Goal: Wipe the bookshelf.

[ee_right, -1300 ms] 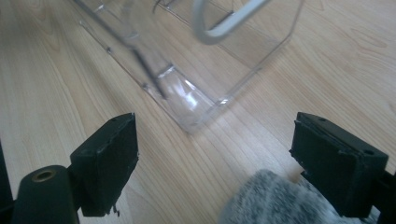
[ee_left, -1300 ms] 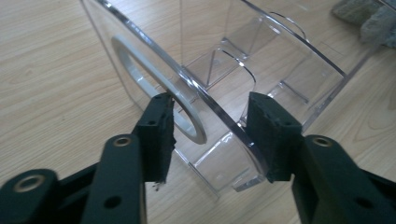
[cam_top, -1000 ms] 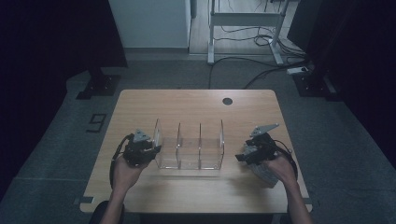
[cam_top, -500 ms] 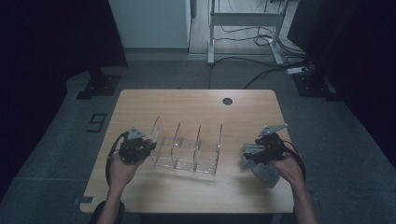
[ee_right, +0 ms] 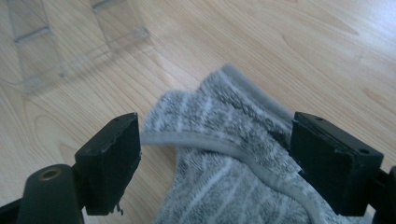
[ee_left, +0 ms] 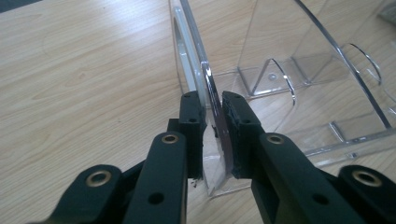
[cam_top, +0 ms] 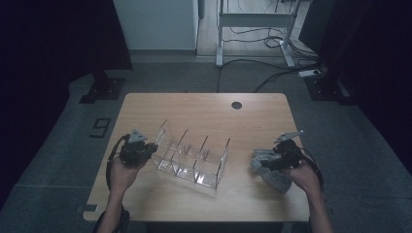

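Closing our left gripper [ee_left: 212, 133] on the near-left end wall of the clear organizer [cam_top: 192, 158] at mid-table, we judge wiping comes next: our right gripper [ee_right: 215, 158], jaws wide, must clamp the grey towel [ee_right: 233, 163] lying near-right.

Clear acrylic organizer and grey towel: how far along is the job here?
Done: the left gripper has just been closing and now pinches the end wall of the clear acrylic organizer, which sits skewed on the wooden table. In hand: the right gripper stands open around the grey towel, pads not yet pressing. Left, probably: gripping the towel and wiping the organizer; no wiping contact shows.
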Tool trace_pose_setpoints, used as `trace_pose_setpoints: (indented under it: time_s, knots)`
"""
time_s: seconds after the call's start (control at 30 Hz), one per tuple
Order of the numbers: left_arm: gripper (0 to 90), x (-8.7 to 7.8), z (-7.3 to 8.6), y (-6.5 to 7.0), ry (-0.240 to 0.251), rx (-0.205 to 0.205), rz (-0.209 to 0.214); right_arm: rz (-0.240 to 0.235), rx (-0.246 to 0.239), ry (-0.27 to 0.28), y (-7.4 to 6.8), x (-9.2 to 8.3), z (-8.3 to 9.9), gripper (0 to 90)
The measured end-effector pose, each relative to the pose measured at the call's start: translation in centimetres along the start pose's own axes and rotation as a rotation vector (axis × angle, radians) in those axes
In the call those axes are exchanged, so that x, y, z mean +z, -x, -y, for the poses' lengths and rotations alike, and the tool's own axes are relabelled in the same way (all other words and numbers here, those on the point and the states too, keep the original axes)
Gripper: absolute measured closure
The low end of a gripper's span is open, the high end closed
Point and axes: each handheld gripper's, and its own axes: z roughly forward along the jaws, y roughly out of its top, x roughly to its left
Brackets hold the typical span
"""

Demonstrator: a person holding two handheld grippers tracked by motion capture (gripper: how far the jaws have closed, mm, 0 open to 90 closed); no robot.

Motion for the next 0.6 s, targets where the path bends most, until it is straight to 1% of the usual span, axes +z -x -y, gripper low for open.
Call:
trace_pose_setpoints:
  time_s: [0.17,0.2,0.23,0.27,0.3,0.33,0.37,0.4,0.43,0.5,0.53,0.6]
  knots:
    - [81.9,0.0,0.1,-0.4,0.002,-0.004,-0.007,0.009,0.008,-0.021,0.2,0.5,0.5,16.4]
    - [82.3,-0.1,0.1,-0.5,0.003,-0.007,-0.007,0.015,0.007,-0.036,0.3,0.9,0.7,16.2]
    - [82.6,-0.1,0.1,-0.5,0.003,-0.007,-0.007,0.015,0.007,-0.036,0.3,0.9,0.7,16.2]
    - [82.7,-0.1,0.2,-0.7,0.006,-0.011,-0.005,0.019,0.010,-0.056,0.5,1.6,1.0,15.2]
    - [82.8,-0.1,0.2,-0.7,0.006,-0.011,-0.005,0.019,0.010,-0.056,0.5,1.6,1.0,15.2]
    - [82.8,-0.1,0.2,-0.7,0.011,-0.013,-0.003,0.021,0.013,-0.080,0.6,2.2,1.2,14.2]
    - [82.8,-0.1,0.2,-0.7,0.011,-0.013,-0.003,0.021,0.013,-0.080,0.6,2.2,1.2,14.2]
    - [82.8,-0.1,0.3,-0.7,0.014,-0.015,-0.003,0.020,0.016,-0.100,0.7,2.9,1.5,13.8]
    - [82.8,-0.1,0.3,-0.7,0.016,-0.016,-0.003,0.020,0.016,-0.100,0.7,2.9,1.5,13.8]
    - [82.5,-0.1,0.3,-0.7,0.018,-0.018,-0.004,0.033,0.018,-0.125,0.7,3.5,1.7,13.6]
    - [81.9,-0.1,0.4,-0.7,0.022,-0.019,-0.004,0.048,0.029,-0.149,0.7,4.1,2.0,13.4]
    - [81.2,0.0,0.5,-0.7,0.026,-0.022,0.001,0.073,0.037,-0.171,0.7,4.6,2.2,13.2]
